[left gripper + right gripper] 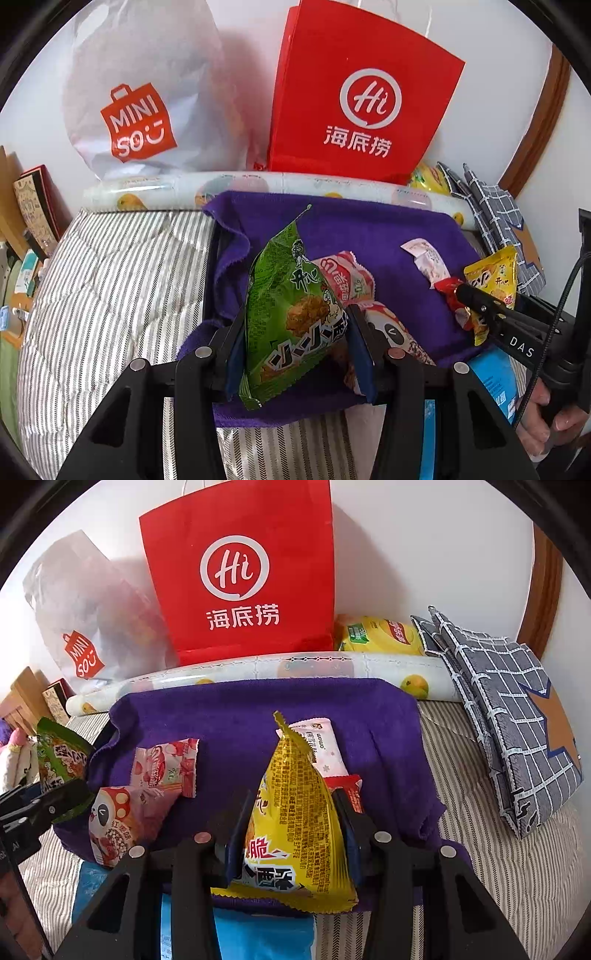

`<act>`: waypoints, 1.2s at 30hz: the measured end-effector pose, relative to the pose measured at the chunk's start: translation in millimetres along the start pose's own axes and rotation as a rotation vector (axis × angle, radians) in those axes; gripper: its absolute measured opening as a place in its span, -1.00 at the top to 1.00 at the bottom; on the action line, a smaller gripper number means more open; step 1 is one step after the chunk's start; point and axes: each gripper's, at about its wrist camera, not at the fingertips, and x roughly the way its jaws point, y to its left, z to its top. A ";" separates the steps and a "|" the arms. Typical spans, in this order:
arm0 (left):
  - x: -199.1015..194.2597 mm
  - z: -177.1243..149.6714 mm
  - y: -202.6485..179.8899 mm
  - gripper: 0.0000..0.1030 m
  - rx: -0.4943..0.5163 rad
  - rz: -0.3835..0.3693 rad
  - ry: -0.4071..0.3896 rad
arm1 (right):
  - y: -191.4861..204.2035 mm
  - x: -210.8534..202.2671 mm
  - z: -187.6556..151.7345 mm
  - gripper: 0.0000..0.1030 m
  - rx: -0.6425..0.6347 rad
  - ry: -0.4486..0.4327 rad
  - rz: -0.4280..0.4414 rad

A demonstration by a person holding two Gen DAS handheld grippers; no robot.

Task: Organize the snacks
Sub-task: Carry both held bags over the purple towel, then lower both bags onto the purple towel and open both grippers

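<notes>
holding a green snack packet (295, 314) clamped in my left tool (295, 332) and a yellow snack packet (299, 812) clamped in my right tool (295, 823), both lifted over the purple towel (240, 716); next i judge each needs a sorted spot, perhaps the red bag (240, 572).

Your left hand-held gripper (295, 328) has its two fingers pressed against a green snack packet (291, 314) and holds it upright. Your right hand-held gripper (291, 823) clamps a yellow snack packet (299, 812) the same way. Your right hand (554, 424) grips its handle.
</notes>
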 end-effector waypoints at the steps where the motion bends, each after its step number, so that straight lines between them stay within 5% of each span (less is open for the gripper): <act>1: 0.7 -0.7 -0.5 0.05 0.000 -0.001 0.003 | 0.7 0.0 -0.3 0.18 -0.003 -0.002 -0.006; 27: -0.3 -8.3 -17.1 0.04 0.034 -0.034 0.019 | 4.4 2.1 -3.3 0.17 -0.031 0.003 -0.034; 36: 0.5 -9.2 -19.1 0.04 0.040 -0.039 0.021 | 3.1 -1.0 -3.6 0.01 -0.026 -0.015 -0.046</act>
